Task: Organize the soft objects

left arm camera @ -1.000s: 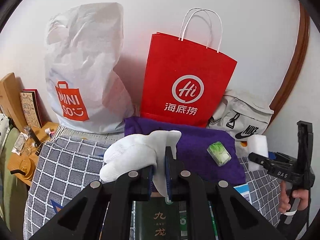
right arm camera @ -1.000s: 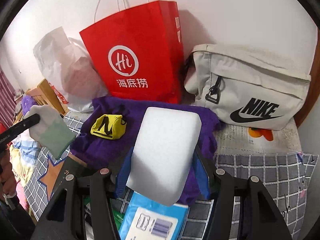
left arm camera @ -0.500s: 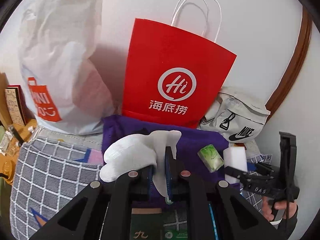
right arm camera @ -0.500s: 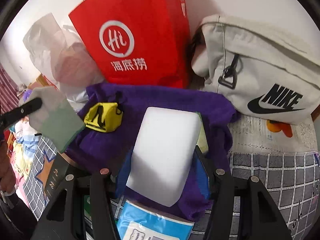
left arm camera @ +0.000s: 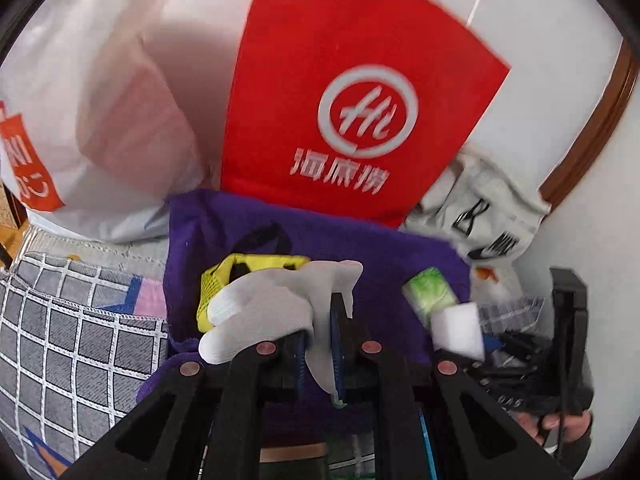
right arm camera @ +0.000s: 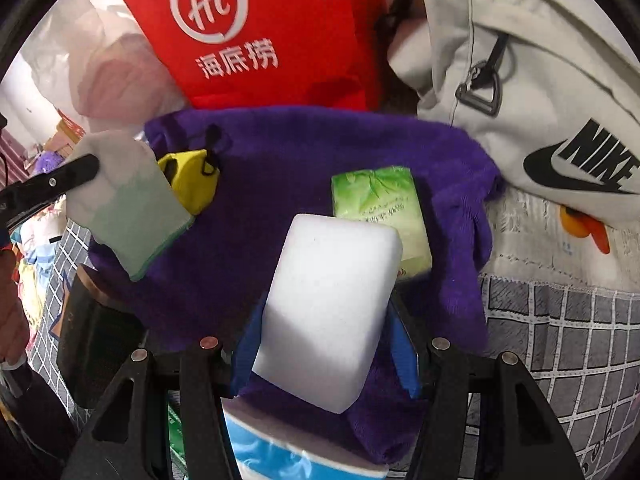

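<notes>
Purple towel (right arm camera: 304, 152) lay spread over the grey checked bedding (right arm camera: 568, 344), in front of a red paper bag (left arm camera: 352, 92), a white plastic bag (left arm camera: 100, 92) and a pale Nike bag (right arm camera: 540, 92) leaning at the wall. On the towel sat a yellow pouch (right arm camera: 188, 180) and a green tissue pack (right arm camera: 380, 212). The left claw (left arm camera: 320, 344) was clamped together on a white glove (left arm camera: 272, 312), which hung over the towel just in front of the yellow pouch; whether it touched the pouch could not be told through the blur. The right claw (right arm camera: 326, 344) was clamped on a white sponge block (right arm camera: 328, 308), its blue pads pressed to both sides, held above the towel with the block's far edge overlapping the tissue pack. A pale blue packet (right arm camera: 292, 460) showed beneath the right claw.
</notes>
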Demonstrator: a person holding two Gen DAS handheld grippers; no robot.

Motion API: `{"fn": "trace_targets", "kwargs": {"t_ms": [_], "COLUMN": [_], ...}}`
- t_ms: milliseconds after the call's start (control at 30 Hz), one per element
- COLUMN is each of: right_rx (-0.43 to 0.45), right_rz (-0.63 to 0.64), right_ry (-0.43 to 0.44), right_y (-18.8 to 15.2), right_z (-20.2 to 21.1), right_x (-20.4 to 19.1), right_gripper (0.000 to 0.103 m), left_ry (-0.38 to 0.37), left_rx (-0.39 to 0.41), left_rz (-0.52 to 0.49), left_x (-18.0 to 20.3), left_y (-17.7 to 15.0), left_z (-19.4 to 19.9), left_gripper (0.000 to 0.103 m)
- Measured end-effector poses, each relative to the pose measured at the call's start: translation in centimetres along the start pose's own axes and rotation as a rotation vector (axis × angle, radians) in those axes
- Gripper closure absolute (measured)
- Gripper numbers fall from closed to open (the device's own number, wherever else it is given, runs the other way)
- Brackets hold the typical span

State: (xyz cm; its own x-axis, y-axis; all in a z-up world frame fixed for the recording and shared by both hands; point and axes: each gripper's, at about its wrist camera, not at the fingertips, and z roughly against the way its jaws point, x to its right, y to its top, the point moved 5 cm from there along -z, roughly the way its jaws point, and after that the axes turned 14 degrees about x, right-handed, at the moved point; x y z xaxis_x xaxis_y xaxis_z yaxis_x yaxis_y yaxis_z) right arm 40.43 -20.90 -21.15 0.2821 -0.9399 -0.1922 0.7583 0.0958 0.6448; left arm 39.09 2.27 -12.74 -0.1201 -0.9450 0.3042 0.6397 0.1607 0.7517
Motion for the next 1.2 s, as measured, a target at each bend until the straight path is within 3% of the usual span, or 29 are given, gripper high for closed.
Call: {"fn": "trace_targets", "kwargs": {"t_ms": [433,633,700,800,1200], "right_rx": [-0.036,-0.032,-0.015,0.012,0.171], "right_rz": [-0.003,0.004,0.009,0.001,0.004], "right_ry": [-0.002,-0.024,-0.032,-0.013,-0.042], "right_y": [-1.0,-0.5,-0.1,0.3,1.7], "right_z": [-1.5,-1.3,-1.2,-0.3,4.4], "right_x": [0.2,0.3,-0.2,-0.4,-1.8], "right_gripper": [0.041,0.036,0.033,0.032,0.031], "left_ry": [0.087,0.085,0.092,0.096,0.158], "left_rx": [-0.139,-0.173,-0.185,-0.175,-0.09], "left_rz": [0.04,-0.004,-0.011,-0.031,-0.054], "left_x": [-3.8,-3.0,-2.8,-2.3,-1.6], "left_y": [-2.5,-3.1,-3.1,-2.9,-0.6], "left_z": [-3.2,-3.4,-3.3,-2.8,1.3], "left_gripper": [0.09,0.074,0.056,0.042,0.041]}}
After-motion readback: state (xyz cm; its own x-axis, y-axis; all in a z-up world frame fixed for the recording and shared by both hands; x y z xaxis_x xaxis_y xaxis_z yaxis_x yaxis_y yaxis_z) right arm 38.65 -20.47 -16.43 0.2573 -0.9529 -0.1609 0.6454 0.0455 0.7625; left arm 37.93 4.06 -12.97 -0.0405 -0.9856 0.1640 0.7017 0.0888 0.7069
